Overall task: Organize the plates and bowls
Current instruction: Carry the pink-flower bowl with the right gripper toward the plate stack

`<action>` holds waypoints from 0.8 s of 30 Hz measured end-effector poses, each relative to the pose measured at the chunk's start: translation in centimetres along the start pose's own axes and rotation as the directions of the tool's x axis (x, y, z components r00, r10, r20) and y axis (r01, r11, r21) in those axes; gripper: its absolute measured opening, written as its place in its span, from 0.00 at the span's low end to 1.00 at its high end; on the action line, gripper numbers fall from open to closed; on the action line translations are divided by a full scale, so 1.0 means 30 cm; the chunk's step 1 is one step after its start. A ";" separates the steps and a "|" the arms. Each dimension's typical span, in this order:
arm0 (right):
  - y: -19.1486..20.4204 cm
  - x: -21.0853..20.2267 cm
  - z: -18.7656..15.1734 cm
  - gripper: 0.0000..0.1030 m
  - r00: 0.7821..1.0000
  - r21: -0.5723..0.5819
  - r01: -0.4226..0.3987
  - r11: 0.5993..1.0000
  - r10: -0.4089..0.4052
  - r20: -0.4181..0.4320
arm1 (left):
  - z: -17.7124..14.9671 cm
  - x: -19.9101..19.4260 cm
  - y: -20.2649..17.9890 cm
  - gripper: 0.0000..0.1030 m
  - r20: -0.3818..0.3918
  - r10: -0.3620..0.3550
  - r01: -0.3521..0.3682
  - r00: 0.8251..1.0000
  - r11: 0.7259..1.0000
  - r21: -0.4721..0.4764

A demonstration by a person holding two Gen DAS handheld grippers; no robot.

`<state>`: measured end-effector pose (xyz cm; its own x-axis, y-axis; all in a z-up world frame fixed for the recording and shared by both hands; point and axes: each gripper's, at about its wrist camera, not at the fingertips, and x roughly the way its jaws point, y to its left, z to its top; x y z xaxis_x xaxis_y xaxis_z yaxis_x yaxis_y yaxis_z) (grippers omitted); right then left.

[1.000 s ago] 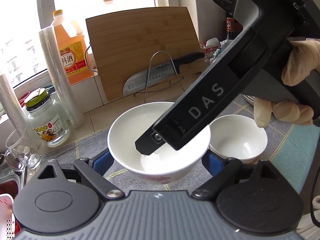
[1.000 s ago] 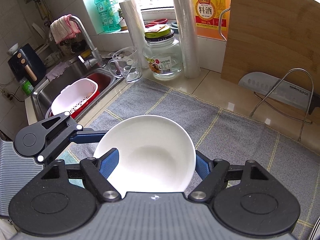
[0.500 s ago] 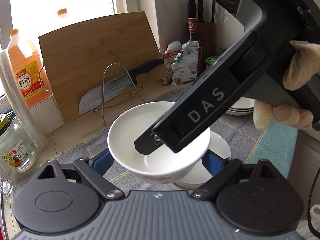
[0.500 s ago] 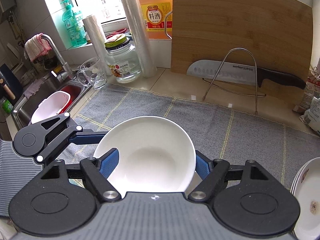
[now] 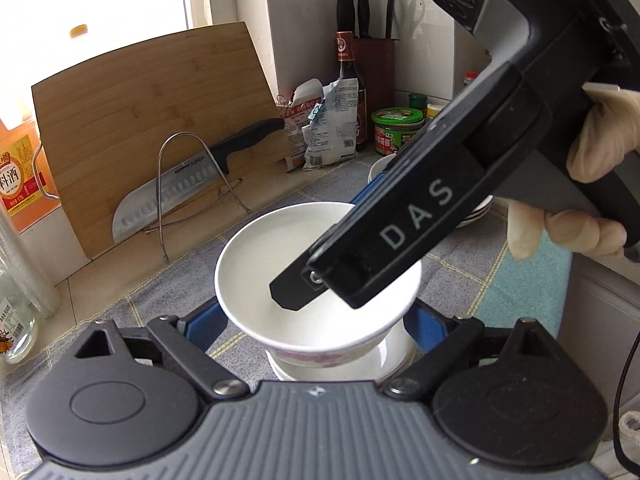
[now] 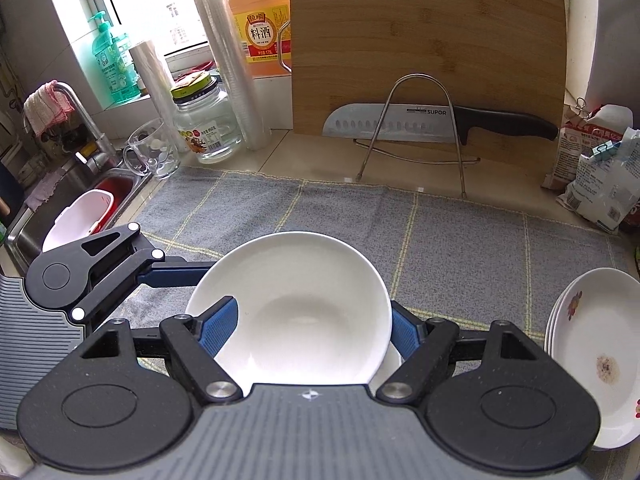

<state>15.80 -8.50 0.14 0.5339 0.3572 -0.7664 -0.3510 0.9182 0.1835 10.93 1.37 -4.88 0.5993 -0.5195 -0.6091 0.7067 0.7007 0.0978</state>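
A white bowl with a pink flower band (image 5: 280, 276) is held between both grippers. My left gripper (image 5: 316, 326) is shut on its sides. My right gripper (image 6: 306, 330) is shut on the same bowl (image 6: 292, 308), one blue pad inside the rim and one outside. Its black body (image 5: 440, 200) crosses above the bowl in the left wrist view. The held bowl hangs just above a second white bowl (image 5: 384, 364) on the grey mat. A stack of flowered white plates (image 6: 592, 348) lies at the right.
A grey checked mat (image 6: 460, 240) covers the counter. Behind stand a bamboo cutting board (image 6: 424, 40), a knife on a wire rack (image 6: 440, 124), a glass jar (image 6: 204, 124), a mug (image 6: 154, 156), food bags (image 6: 600, 172) and a sauce bottle (image 5: 348, 72). The sink (image 6: 68, 208) is at the left.
Both grippers carried the bowl to the right along the counter, away from the sink. It now hangs over the second bowl, and the plate stack has come into the right wrist view.
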 end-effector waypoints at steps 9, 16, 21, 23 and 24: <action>-0.024 0.005 -0.029 0.81 1.000 0.015 0.005 1.000 -0.005 -0.017 | -0.014 0.020 -0.014 0.91 -0.019 -0.027 0.027 0.999 1.000 -0.005; -0.028 0.032 -0.046 0.81 0.999 0.012 0.015 1.000 -0.015 -0.034 | -0.024 0.035 -0.005 0.91 -0.036 -0.039 0.038 0.999 0.999 -0.010; -0.031 0.041 -0.052 0.81 0.999 0.010 0.014 1.000 -0.014 -0.042 | -0.027 0.044 0.000 0.91 -0.045 -0.045 0.045 0.998 0.999 -0.010; -0.032 0.046 -0.054 0.81 0.999 0.009 0.015 1.000 -0.015 -0.046 | -0.029 0.047 0.000 0.91 -0.047 -0.046 0.046 0.998 0.999 -0.007; -0.032 0.048 -0.054 0.81 0.999 0.008 0.016 1.000 -0.016 -0.048 | -0.028 0.052 0.001 0.91 -0.050 -0.047 0.047 0.998 0.999 -0.007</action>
<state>15.66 -9.15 -2.15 0.5021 0.3341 -0.7977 -0.3365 0.9252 0.1757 11.57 0.98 -6.48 0.5459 -0.5267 -0.6516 0.7312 0.6792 0.0636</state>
